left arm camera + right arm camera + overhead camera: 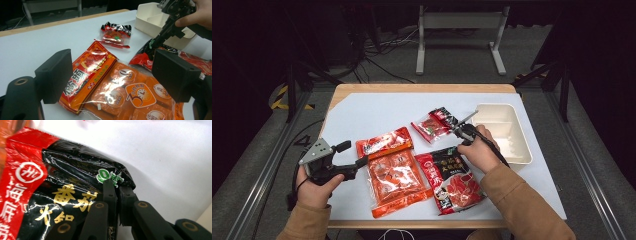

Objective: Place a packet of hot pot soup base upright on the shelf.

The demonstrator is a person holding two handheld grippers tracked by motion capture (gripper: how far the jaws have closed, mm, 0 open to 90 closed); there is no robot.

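Black-and-red sauce packet (454, 180) lies at the near right of the white tabletop (372, 112), its lower end close to the near edge and its upper corner pinched by the right hand-held gripper (458, 145). Going from the left: the left hand-held gripper (354, 156) hovers over bare tabletop near the left edge, its jaws spread wide with nothing between them, pointing toward the large orange packet (396, 181). That packet's lower corner reaches nearly to the near edge; a smaller orange packet (383, 142) overlaps its top end. Beyond them a small red packet (434, 123) lies by itself, with open white surface to its left and behind it. The right hand-held gripper's jaws are closed tight on the black corner of the sauce packet, beside a green mark, as the right gripper view shows. Just right of that hand stands a cream tray (522, 145), near the right edge.
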